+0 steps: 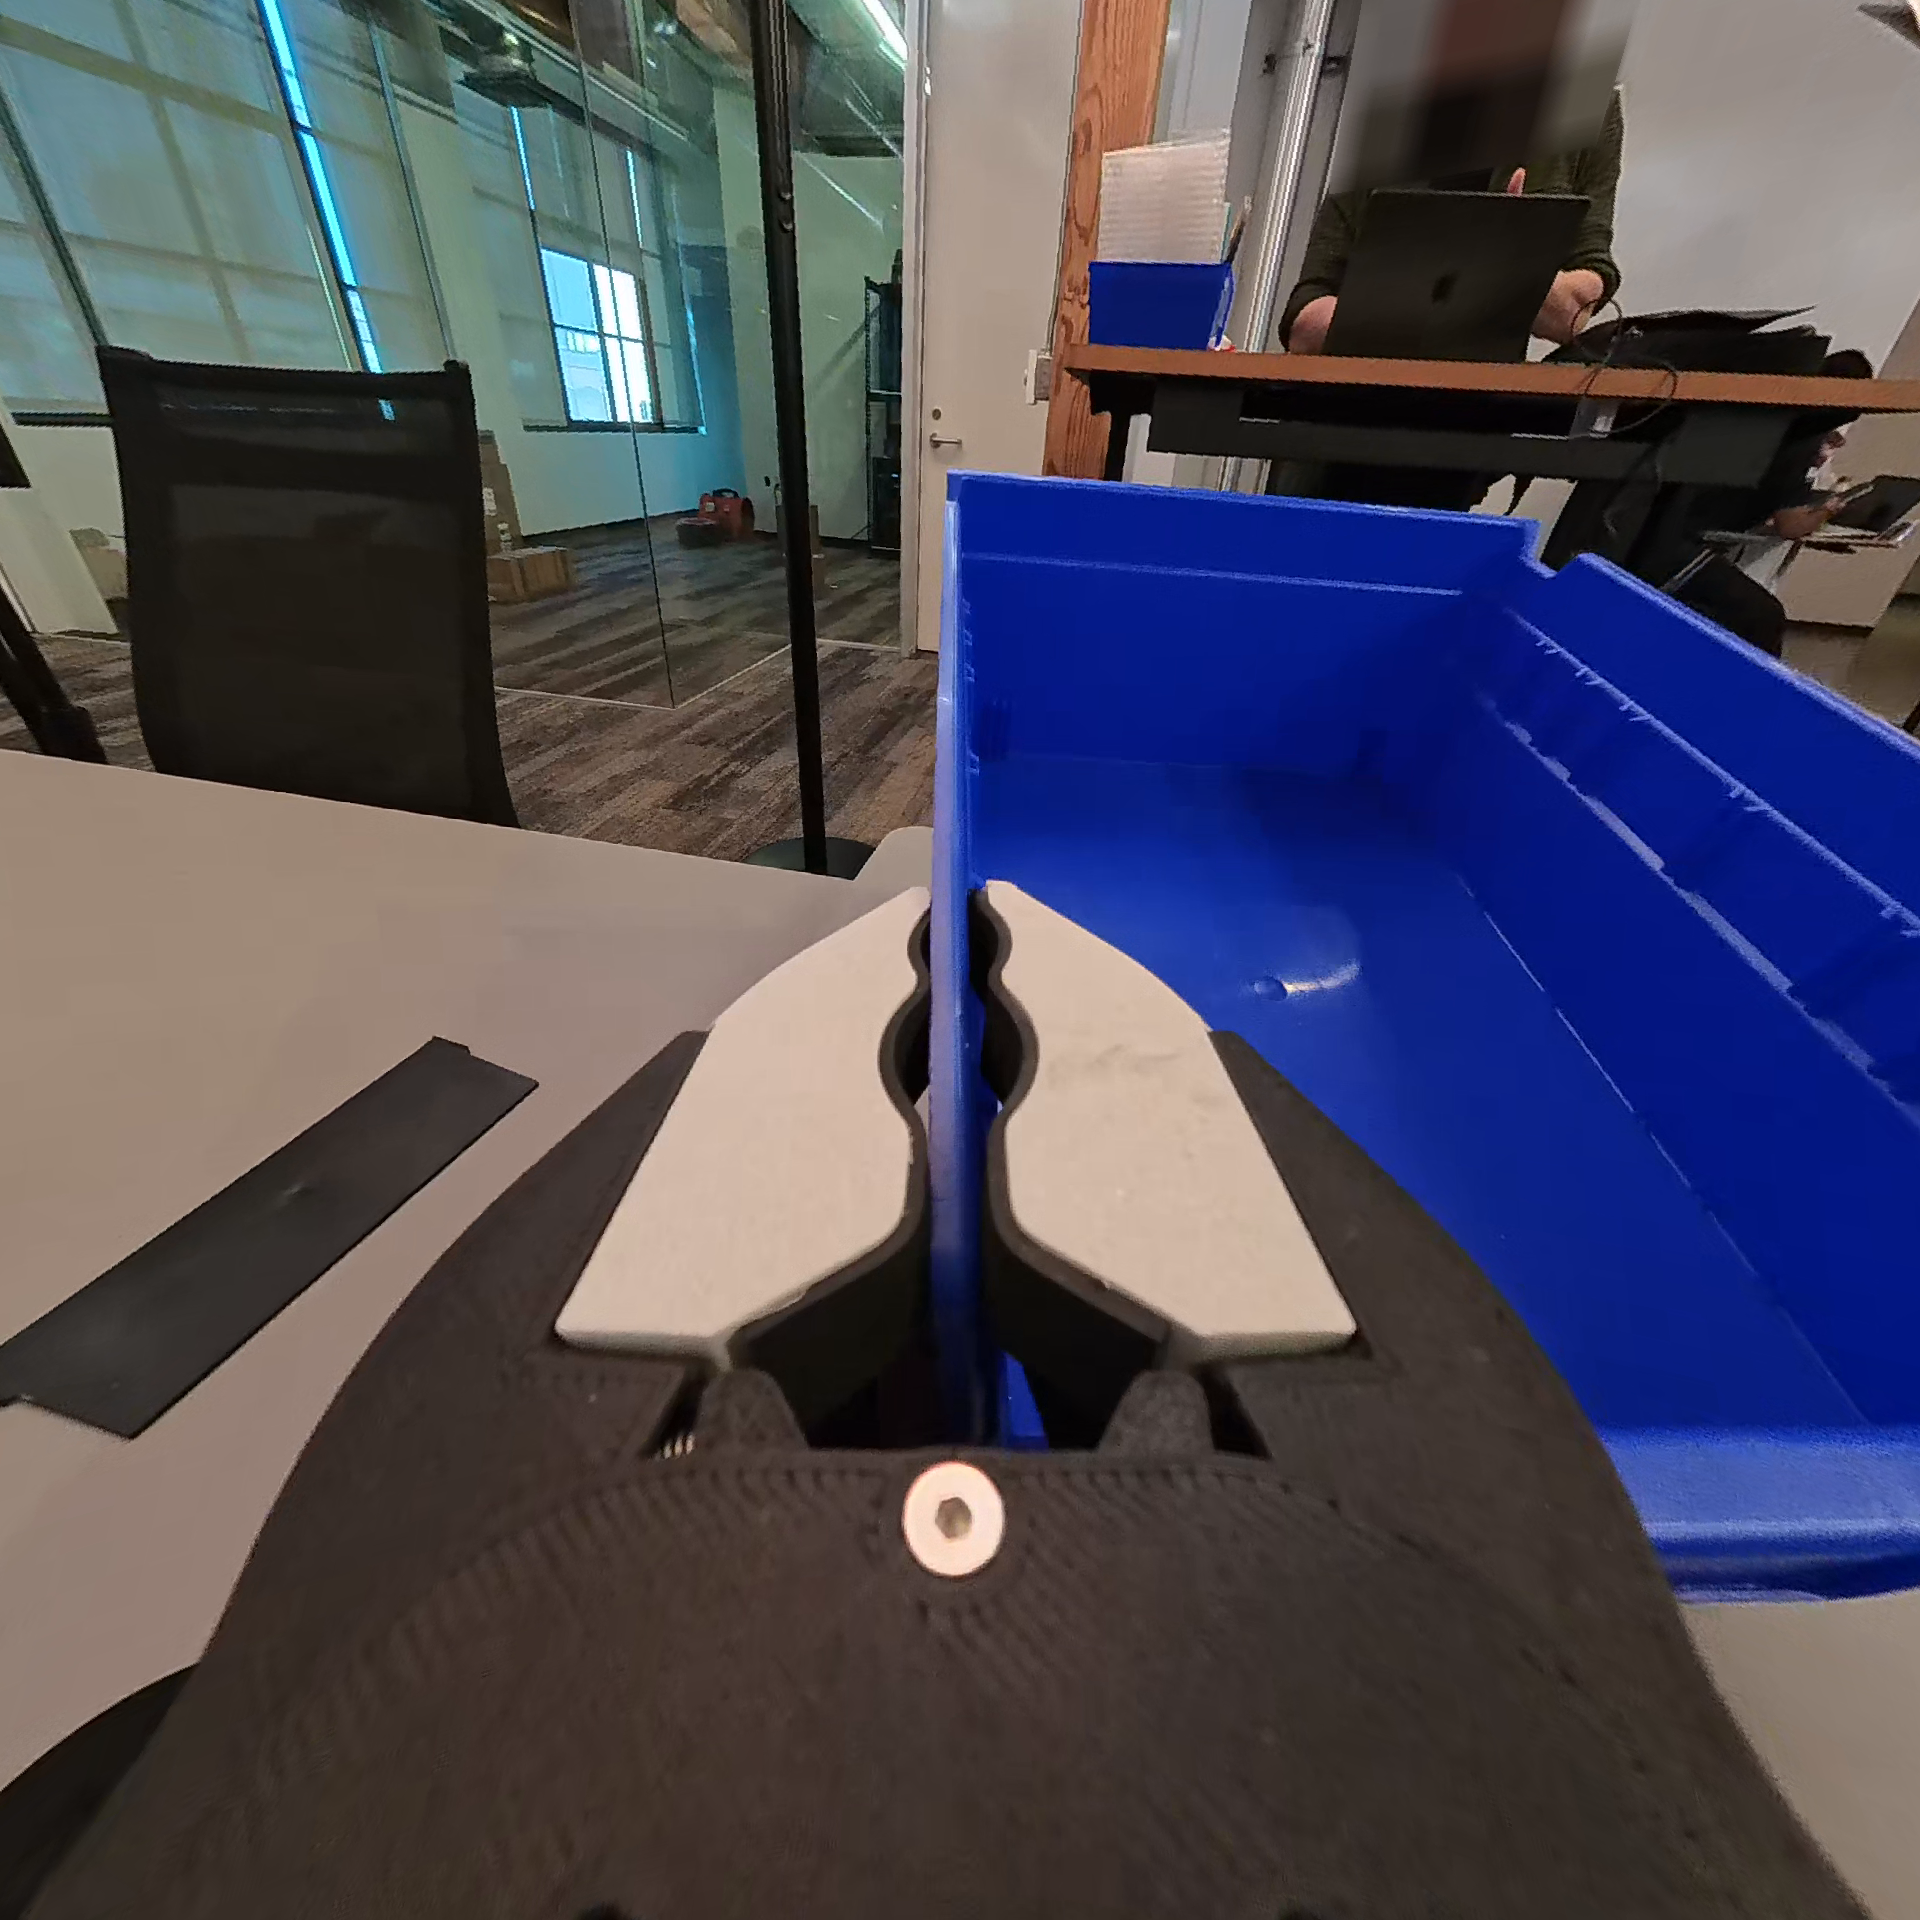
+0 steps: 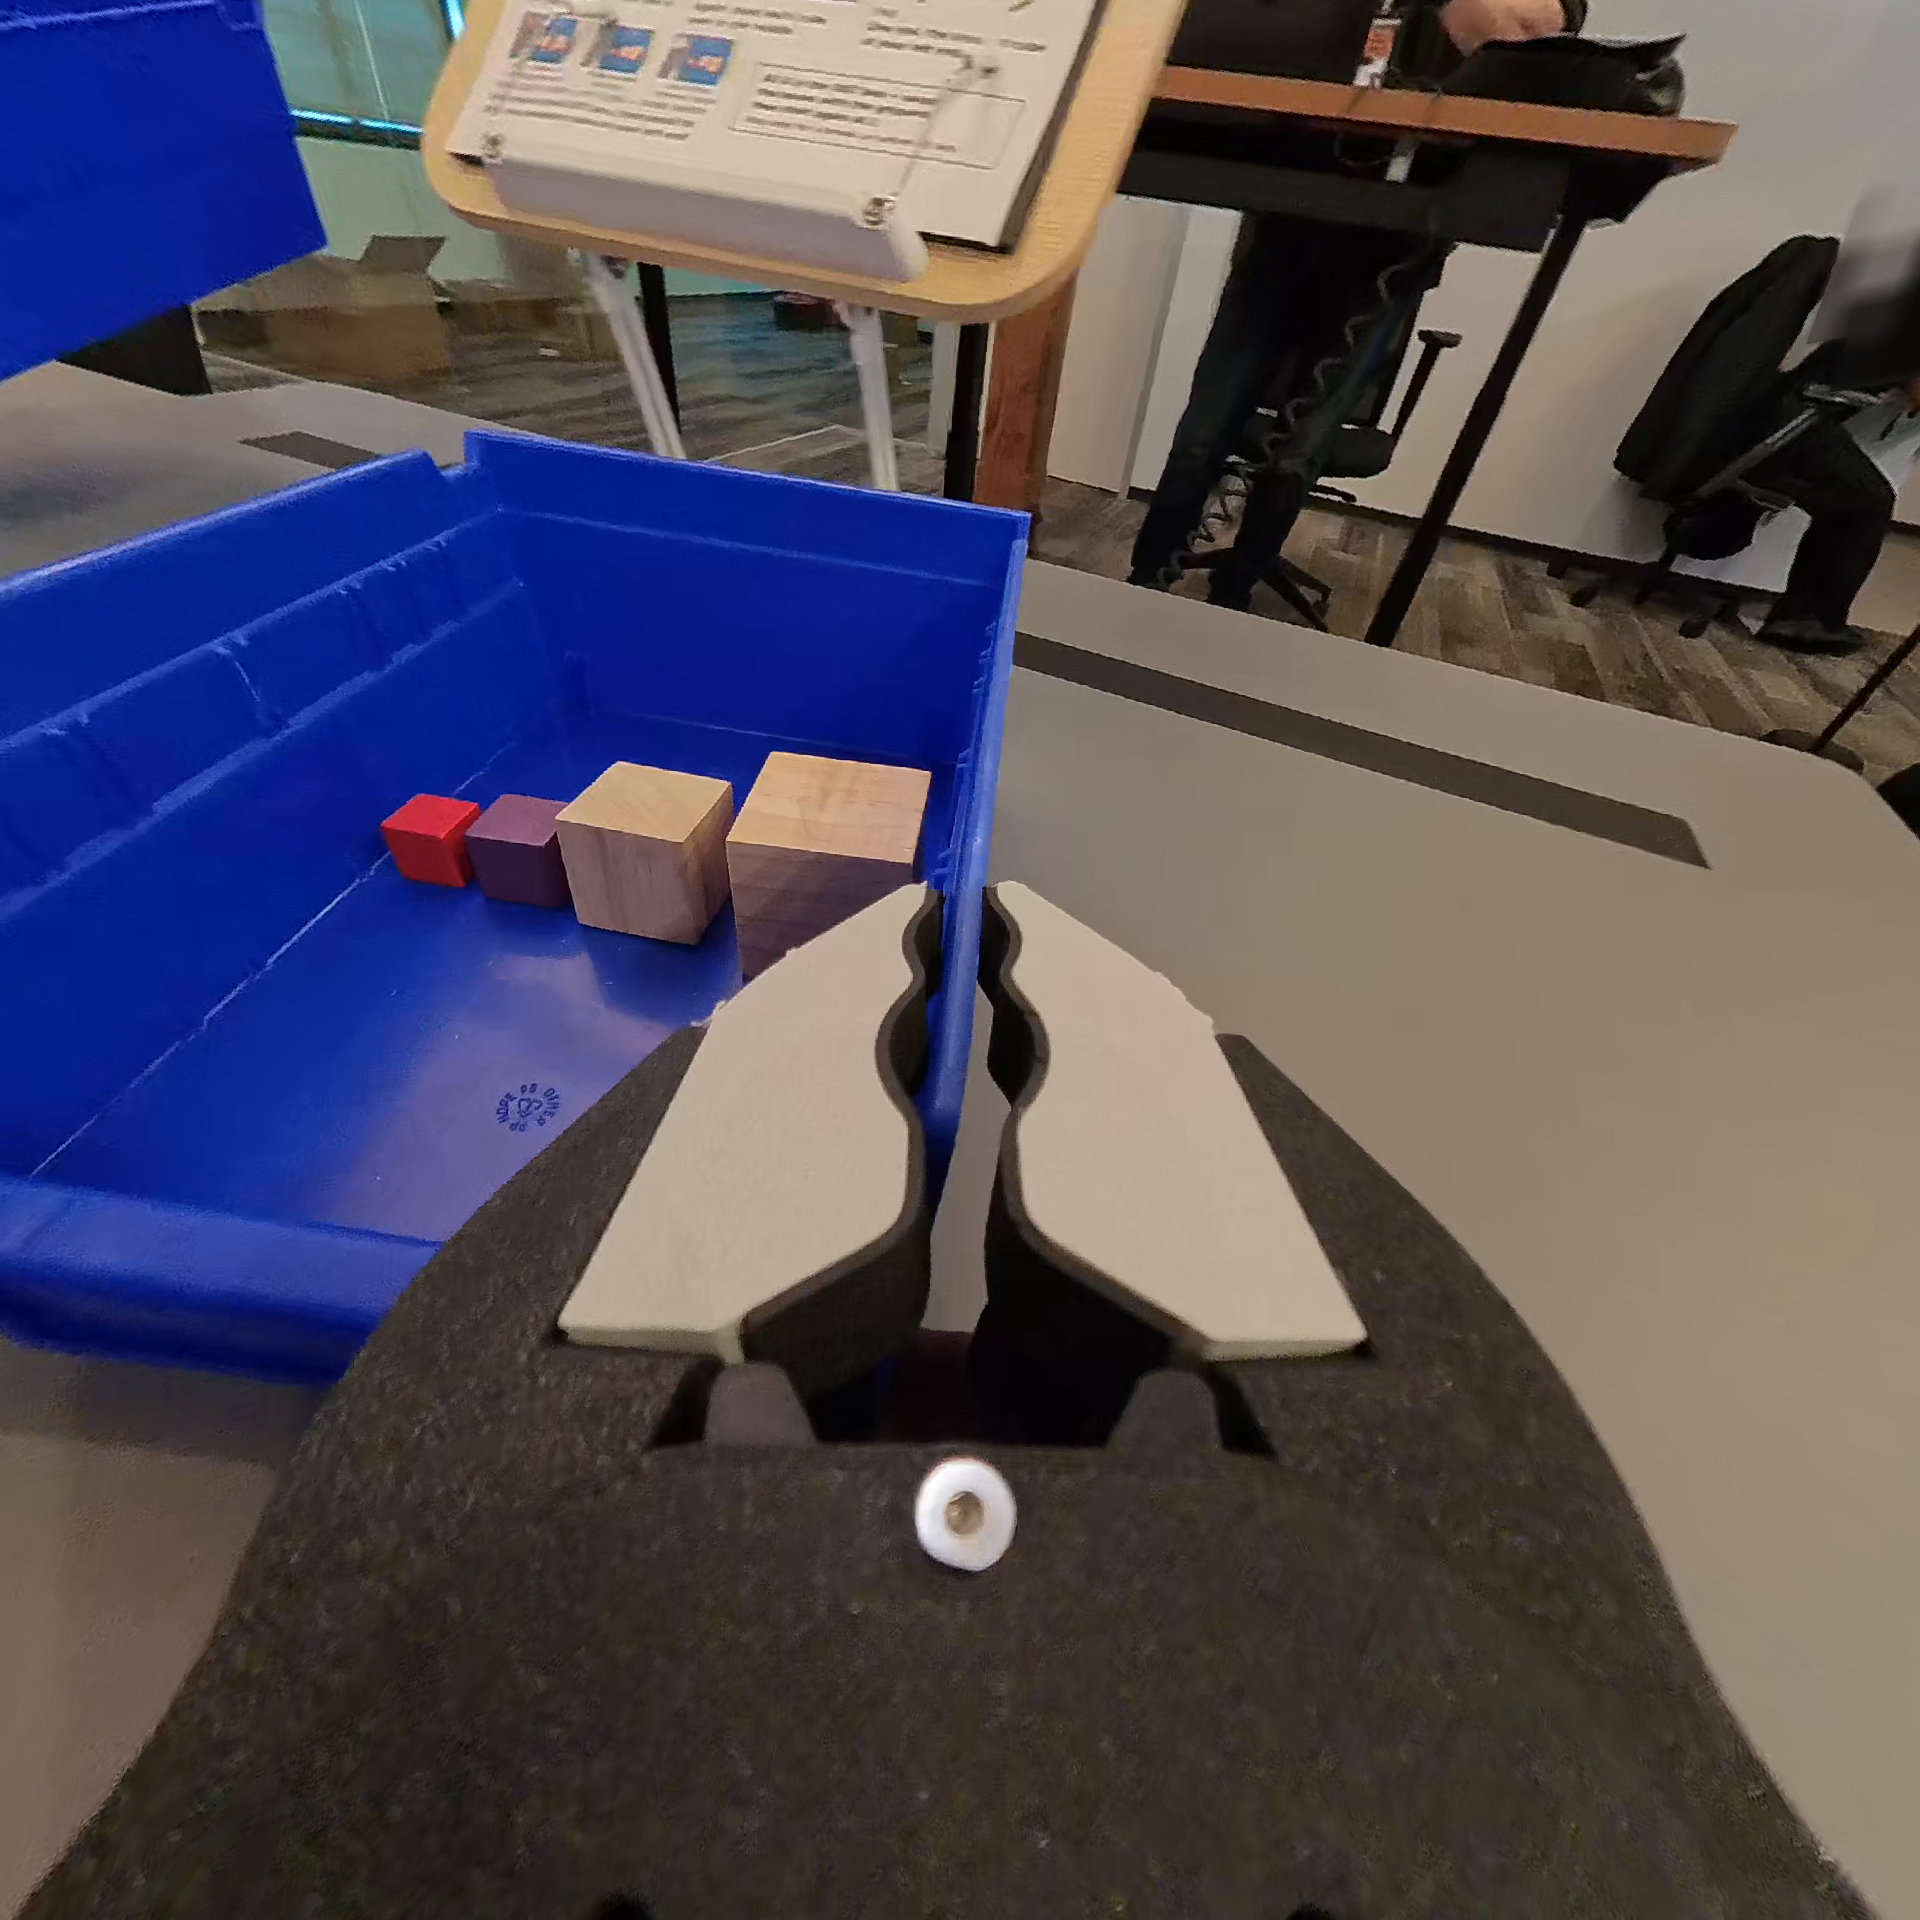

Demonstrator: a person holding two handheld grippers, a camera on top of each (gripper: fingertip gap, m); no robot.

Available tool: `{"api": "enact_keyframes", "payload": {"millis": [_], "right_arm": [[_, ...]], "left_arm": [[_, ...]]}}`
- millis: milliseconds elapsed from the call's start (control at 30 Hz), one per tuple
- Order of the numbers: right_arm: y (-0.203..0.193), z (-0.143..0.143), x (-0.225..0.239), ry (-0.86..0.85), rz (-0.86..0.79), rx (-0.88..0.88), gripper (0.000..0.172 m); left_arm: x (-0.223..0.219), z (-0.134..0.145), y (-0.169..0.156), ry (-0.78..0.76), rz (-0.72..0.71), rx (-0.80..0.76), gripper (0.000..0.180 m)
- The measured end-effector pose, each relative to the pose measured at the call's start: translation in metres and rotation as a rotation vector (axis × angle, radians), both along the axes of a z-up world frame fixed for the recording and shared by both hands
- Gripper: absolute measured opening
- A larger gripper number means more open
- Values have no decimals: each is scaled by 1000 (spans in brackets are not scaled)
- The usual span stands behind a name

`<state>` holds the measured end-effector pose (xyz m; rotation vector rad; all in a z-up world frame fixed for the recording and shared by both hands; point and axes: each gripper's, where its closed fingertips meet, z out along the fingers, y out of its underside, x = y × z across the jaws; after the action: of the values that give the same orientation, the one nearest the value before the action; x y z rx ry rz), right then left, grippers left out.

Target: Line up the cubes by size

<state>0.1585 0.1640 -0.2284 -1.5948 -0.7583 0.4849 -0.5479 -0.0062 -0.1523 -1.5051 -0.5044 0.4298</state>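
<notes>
Right wrist view: right gripper [image 2: 961, 904] jaws clamp blue bin [image 2: 312, 1039] wall; four cubes [image 2: 644, 847] inside. Left gripper [image 1: 951, 904] jaws clamp opposite wall.

Lighting is even, diffuse indoor light, moderately bright. Daylight enters through the windows [image 1: 603, 332], which are near overexposure. A soft glare patch lies on the bin [image 1: 1320, 977] floor. Shadows are weak: the cubes [image 2: 644, 847] cast faint, soft-edged shadows toward the camera. Both views show strong wide-angle distortion; straight lines bow at the edges. Centres are sharp. The lower gripper bodies and far background are slightly soft.
</notes>
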Motion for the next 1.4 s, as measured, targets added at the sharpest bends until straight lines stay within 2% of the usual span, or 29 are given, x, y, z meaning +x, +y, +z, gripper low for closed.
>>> {"api": "enact_keyframes", "payload": {"millis": [667, 700, 767, 900, 1067, 1267, 1400], "right_arm": [[-26, 0, -188, 3, 239, -11, 7], [-28, 0, -195, 2, 264, -18, 10], [-31, 2, -204, 15, 304, -13, 30], [-28, 6, -195, 42, 315, -24, 38], [-28, 16, -162, 61, 302, 0, 42], [-30, 33, -110, 76, 232, 37, 42], [-40, 62, -73, 160, 193, 76, 42]], "left_arm": [[-12, 7, -24, 5, 65, 15, 3], [-13, 7, -25, 4, 69, 19, 3], [-15, 10, -30, 7, 82, 26, 3], [-12, 29, -42, 42, 100, 47, 3], [26, 80, -51, 93, 47, 112, 3], [123, 129, -37, 146, -138, 118, 3], [212, 137, -3, 132, -329, 117, 3]]}}
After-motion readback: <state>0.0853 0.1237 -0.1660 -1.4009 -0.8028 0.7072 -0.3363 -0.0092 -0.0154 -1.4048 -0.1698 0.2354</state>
